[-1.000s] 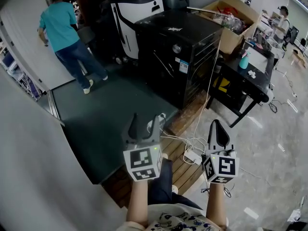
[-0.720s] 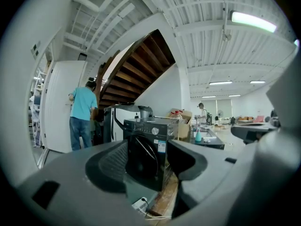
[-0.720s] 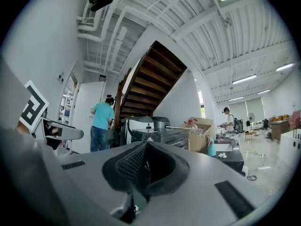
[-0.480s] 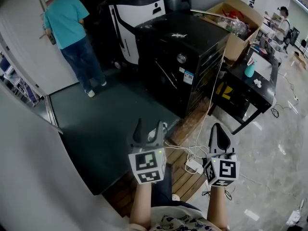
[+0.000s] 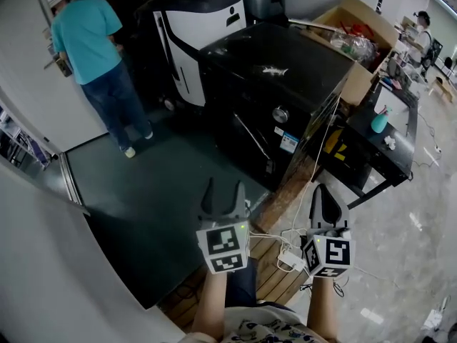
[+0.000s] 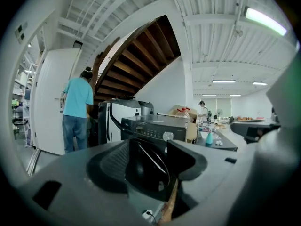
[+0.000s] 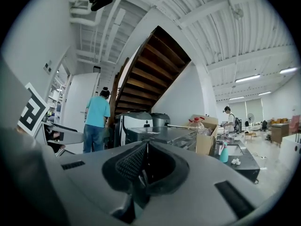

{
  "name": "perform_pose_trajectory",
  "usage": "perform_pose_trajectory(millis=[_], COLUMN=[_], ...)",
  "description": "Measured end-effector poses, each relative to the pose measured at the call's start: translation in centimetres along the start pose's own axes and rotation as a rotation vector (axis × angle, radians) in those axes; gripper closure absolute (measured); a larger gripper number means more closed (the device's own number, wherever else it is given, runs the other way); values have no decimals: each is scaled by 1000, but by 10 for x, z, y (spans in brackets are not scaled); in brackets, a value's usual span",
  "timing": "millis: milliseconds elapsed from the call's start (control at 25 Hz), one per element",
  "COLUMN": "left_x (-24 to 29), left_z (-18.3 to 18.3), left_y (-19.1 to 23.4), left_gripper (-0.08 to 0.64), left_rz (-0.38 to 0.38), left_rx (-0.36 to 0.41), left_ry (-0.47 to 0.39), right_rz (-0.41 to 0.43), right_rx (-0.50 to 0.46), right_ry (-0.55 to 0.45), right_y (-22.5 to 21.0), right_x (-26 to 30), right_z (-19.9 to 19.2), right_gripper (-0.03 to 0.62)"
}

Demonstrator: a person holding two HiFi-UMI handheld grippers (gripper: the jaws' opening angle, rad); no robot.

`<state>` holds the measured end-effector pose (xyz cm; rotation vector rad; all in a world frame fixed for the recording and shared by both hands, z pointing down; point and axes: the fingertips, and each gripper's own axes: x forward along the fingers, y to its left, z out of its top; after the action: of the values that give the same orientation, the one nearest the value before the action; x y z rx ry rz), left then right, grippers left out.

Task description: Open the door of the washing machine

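Observation:
The black washing machine [image 5: 285, 77] stands ahead of me on a wooden pallet. Its front faces me, with a round knob [image 5: 280, 114] above the dark door [image 5: 246, 138] and its slanted bar handle. My left gripper [image 5: 223, 190] is open and empty, well short of the machine, pointing at its front. The left gripper view shows the door [image 6: 151, 161] between the spread jaws and the knob [image 6: 168, 135] above. My right gripper [image 5: 325, 195] is shut on nothing, to the right over the cables. In the right gripper view the machine's top [image 7: 162, 133] lies beyond the closed jaws of that gripper [image 7: 145, 160].
A person in a teal shirt [image 5: 89, 41] stands at the far left by a white door. A white appliance [image 5: 200, 20] sits behind the machine, a cardboard box [image 5: 357, 41] and a black table [image 5: 400, 145] to its right. A power strip [image 5: 289, 257] with cables lies on the pallet [image 5: 268, 263].
The view has moved closer to the washing machine, which now sits lower and larger in the frame. Both grippers hold the same pose. The person in teal has shifted slightly.

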<state>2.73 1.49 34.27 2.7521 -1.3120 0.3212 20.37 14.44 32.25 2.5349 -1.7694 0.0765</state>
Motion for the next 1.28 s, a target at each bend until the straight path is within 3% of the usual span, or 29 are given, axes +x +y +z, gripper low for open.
perform_pose_trajectory(millis=[320,600,1280], left_x=[93,143,223], left_z=[27,33,-15], left_y=[32,36,16], left_gripper=[318,318,318], left_rz=[-55,-108,-128], left_rx=[21,26,-49], left_ry=[51,106,238], right_rz=[-57,-84,-67], right_rx=[-9,-3,18], right_ry=[11,62,136], right_y=[2,3,-23], right_x=[95,136,203], right_z=[28,32,0], right_gripper=[572,572,572])
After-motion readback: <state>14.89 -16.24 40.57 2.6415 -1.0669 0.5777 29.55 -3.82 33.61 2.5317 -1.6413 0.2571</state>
